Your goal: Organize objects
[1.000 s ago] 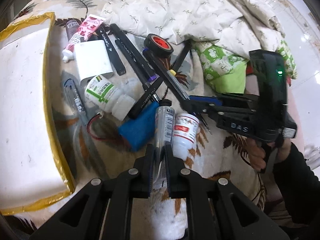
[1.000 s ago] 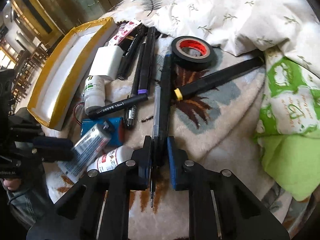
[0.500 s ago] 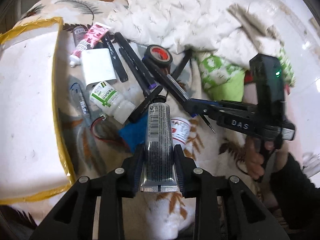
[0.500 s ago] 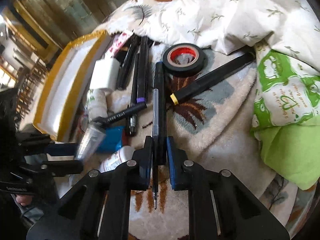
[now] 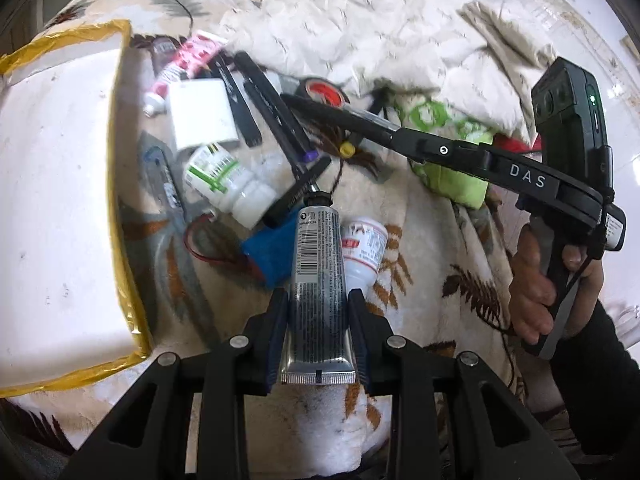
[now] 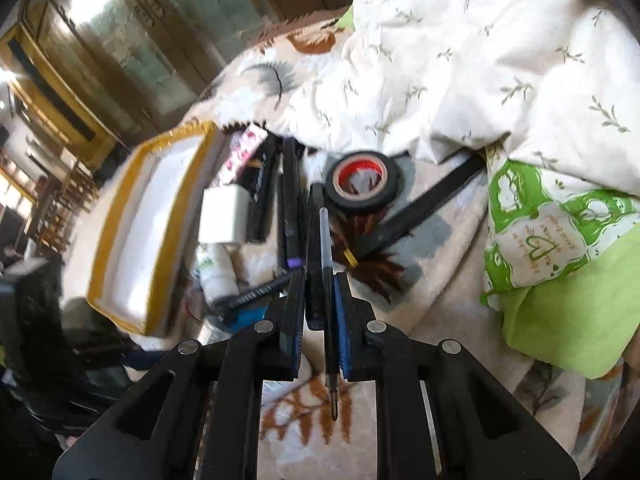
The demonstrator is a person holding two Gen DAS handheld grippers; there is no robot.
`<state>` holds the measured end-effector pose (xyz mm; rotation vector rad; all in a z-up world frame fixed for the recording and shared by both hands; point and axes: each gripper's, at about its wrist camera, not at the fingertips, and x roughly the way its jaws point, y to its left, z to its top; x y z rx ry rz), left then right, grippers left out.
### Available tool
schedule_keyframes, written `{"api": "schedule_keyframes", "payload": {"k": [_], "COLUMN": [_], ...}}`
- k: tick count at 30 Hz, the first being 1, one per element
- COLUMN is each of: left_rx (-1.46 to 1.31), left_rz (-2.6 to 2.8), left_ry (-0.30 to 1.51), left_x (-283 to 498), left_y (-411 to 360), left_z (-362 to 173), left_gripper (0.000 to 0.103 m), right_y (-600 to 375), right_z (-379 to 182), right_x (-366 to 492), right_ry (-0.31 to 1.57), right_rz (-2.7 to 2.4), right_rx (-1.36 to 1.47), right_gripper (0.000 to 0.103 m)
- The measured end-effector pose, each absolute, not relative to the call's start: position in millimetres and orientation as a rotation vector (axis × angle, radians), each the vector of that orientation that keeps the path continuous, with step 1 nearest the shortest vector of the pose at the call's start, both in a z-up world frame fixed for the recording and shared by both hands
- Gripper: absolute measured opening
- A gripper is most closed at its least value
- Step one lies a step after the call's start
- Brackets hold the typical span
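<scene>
A silver tube (image 5: 318,264) with a black cap is held by its crimped end in my left gripper (image 5: 318,312), above the blanket clutter. My right gripper (image 6: 318,312) is shut on a black marker (image 6: 314,232) and a clear-barrelled ballpoint pen (image 6: 325,240), side by side and lifted off the blanket. In the left wrist view the right gripper (image 5: 404,136) reaches in from the right, held by a hand (image 5: 532,280). A white tray with a yellow rim (image 5: 120,200) lies at the left, and its yellow rim (image 6: 176,216) also shows in the right wrist view.
On the blanket lie a black tape roll (image 6: 362,180), a green-labelled white bottle (image 5: 224,176), a small red-labelled bottle (image 5: 364,248), a blue block (image 5: 272,252), a white box (image 5: 202,114), a pink tube (image 5: 180,64) and several black markers. A green cloth (image 6: 560,260) and a quilt (image 6: 460,60) lie right.
The silver tube now shows its broad face between wider left jaws instead of its thin edge. My right gripper has risen, lifting the marker and pen off the blanket.
</scene>
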<state>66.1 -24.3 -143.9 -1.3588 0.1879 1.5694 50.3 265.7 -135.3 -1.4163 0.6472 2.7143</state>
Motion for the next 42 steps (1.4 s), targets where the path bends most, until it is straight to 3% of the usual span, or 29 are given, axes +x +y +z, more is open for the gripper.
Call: {"api": "schedule_keyframes", "payload": {"k": [6,21,33,40,42], "left_rx": [-1.361,-1.383,-1.368,-1.395,-1.395], "left_rz": [1.569,1.551,1.605,1.639,1.635], "left_ry": [0.068,-0.043,-0.188,-0.244,-0.222], "left_x": [54,41,19,-4,1], "left_y": [-45,-62,-83,-99,-95], "left_z": [-132,-133,-121,-123,-123], "left_gripper": [0.03,0.03,0.03,0.03,0.03], "right_y": [247,229,225,207,208], "right_z": [-115,-100,-77,-71,-77], "right_x": [38,23,26,20,20], "right_ry": [0.694,0.532,0.643,0.592,0.5], "right_rz": [2.783,2.727,2.788,2.841,2.806], "right_rx": [-1.366,-1.374,-1.286,-1.266,-1.272], "right_gripper": [0.013,0.013,0.013,0.013,0.013]}}
